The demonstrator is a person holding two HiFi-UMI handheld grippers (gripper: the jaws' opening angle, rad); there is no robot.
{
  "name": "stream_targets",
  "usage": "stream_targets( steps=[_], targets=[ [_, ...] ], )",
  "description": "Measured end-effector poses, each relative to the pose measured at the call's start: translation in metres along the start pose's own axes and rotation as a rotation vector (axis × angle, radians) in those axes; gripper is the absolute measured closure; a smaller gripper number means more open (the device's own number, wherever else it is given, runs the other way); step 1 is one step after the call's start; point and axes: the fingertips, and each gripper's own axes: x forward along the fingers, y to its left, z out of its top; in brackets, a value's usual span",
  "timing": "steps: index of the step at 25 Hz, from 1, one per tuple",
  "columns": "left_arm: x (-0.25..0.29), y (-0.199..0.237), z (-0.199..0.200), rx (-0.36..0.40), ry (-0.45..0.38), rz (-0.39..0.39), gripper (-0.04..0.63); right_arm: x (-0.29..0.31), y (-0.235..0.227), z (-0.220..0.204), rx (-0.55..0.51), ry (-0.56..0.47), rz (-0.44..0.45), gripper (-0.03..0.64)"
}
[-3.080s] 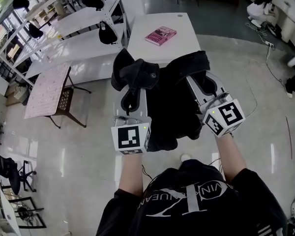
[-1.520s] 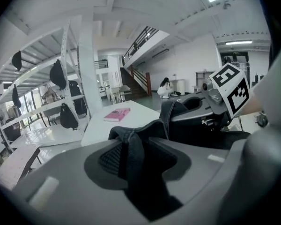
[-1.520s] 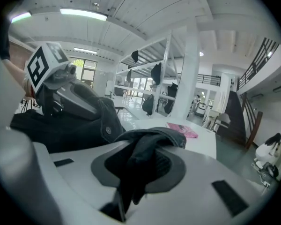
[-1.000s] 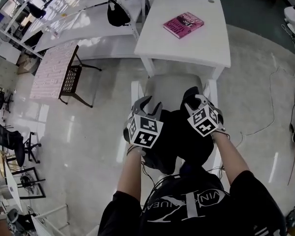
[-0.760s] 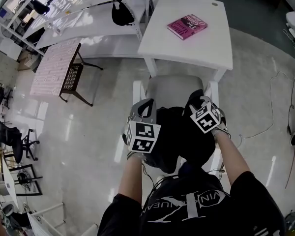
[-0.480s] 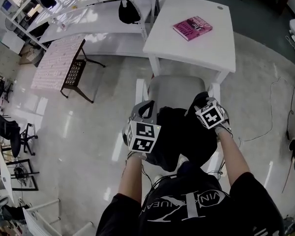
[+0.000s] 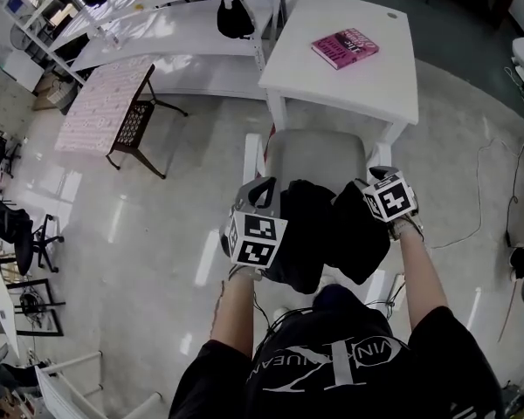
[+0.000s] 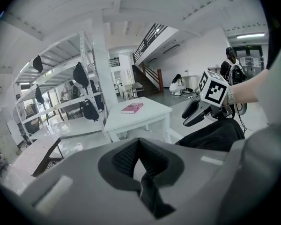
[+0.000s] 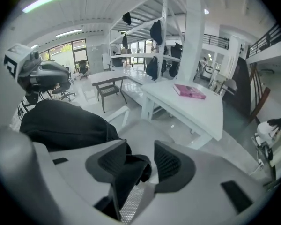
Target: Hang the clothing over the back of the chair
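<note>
The black clothing (image 7: 319, 230) lies draped over the back of the white chair (image 7: 314, 151), hanging down toward me. My left gripper (image 7: 260, 190) is at the cloth's left edge, jaws shut with nothing seen between the pads (image 8: 139, 142). At the cloth's right edge is my right gripper (image 7: 365, 190); its jaws (image 9: 140, 149) have just been opening and stand wide. A loose black fold lies between them, unpressed. The left gripper view shows the clothing (image 8: 215, 135) under the right gripper (image 8: 196, 114). In the right gripper view the clothing (image 9: 65, 121) bulges below the left gripper (image 9: 42, 76).
A white table (image 7: 367, 85) with a pink book (image 7: 345, 46) stands just beyond the chair. White shelving with black bags (image 7: 233, 17) runs along the far left, and a small patterned table (image 7: 100, 112) stands on the floor at left. A cable (image 7: 493, 208) trails on the right.
The clothing, earlier carried in both grippers, now lies over the chair back. The left jaws have come together. The right gripper has shifted right and its jaws have spread.
</note>
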Motion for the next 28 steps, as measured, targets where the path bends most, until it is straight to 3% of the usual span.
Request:
stream_targets(
  steps=[3,7,16,28],
  targets=[
    [-0.006,-0.002,0.000,-0.018,-0.021,-0.016,0.584,-0.015,0.002,0.006,-0.032,-0.033,-0.047,0.480],
    [-0.019,-0.003,0.003,-0.023,-0.047,-0.026,0.583,-0.042,0.007,0.016,0.003,-0.106,-0.081,0.552],
    [-0.049,-0.020,0.007,-0.019,-0.114,-0.069,0.584,-0.095,0.033,0.017,0.066,-0.235,-0.128,0.581],
    [-0.090,-0.030,0.014,-0.095,-0.238,-0.091,0.584,-0.148,0.077,0.015,0.150,-0.399,-0.145,0.591]
  ],
)
